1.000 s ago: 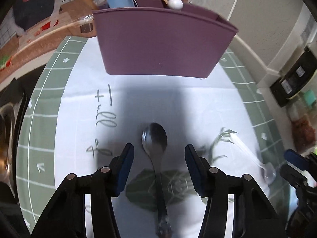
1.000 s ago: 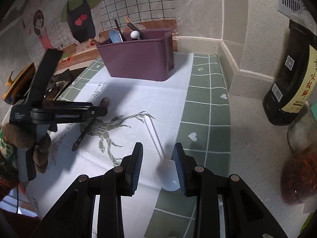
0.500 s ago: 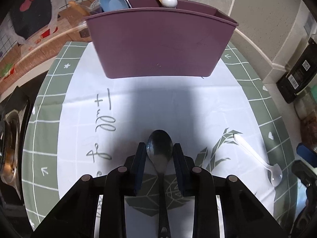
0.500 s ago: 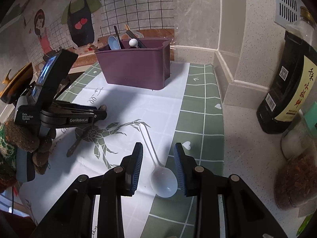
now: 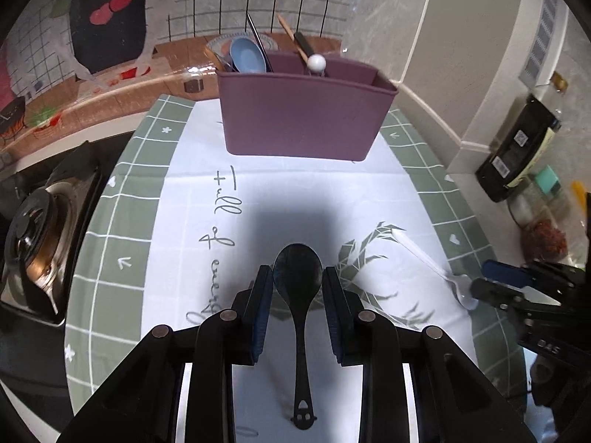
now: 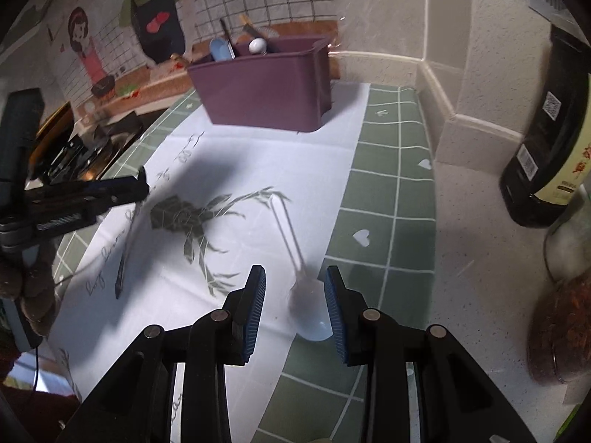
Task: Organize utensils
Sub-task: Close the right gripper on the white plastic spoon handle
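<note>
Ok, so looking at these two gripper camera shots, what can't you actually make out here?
- Purple plastic utensil caddy: its inside and the lower parts of the utensils in it are hidden by its front wall, in both views.
- Dark bottle's top: cut off by the right wrist picture's edge.
- Clear plastic spoon: right wrist view cannot settle whether the right hand-held gripper touches it.
- Dark metal spoon in the left hand-held gripper: blurred in the right wrist view.

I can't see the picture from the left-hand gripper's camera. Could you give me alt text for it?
The left gripper is closed on the bowl of a dark metal spoon, held above a green-and-white mat. Behind stands a purple utensil bin; a white plastic spoon lies at right.
</note>
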Demonstrator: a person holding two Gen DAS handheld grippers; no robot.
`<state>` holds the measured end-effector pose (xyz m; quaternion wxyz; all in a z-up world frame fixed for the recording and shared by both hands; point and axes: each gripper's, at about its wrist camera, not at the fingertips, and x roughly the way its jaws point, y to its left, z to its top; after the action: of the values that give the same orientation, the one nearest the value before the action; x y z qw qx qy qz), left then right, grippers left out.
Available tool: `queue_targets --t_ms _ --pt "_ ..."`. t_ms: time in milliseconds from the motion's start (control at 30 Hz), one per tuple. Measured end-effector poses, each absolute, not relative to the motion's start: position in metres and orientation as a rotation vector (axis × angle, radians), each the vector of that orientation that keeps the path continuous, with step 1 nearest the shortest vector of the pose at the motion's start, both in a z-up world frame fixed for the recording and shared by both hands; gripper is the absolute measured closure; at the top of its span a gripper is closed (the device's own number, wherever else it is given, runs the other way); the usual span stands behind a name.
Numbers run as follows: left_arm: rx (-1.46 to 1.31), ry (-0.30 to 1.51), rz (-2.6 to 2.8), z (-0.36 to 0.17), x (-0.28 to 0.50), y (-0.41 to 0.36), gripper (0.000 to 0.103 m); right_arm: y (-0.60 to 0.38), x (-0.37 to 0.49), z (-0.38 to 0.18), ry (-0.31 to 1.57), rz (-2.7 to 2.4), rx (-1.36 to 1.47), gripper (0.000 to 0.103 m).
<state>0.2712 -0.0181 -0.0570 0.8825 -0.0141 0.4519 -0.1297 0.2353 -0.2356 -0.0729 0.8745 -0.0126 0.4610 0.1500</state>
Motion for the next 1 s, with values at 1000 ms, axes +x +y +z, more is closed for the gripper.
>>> queue_targets --t_ms 1000 --pt "-0.091 0.92 -0.238 -0.044 0.237 0.015 0.084 -0.198 0.277 -0.095 1.065 0.334 -0.273 0.096"
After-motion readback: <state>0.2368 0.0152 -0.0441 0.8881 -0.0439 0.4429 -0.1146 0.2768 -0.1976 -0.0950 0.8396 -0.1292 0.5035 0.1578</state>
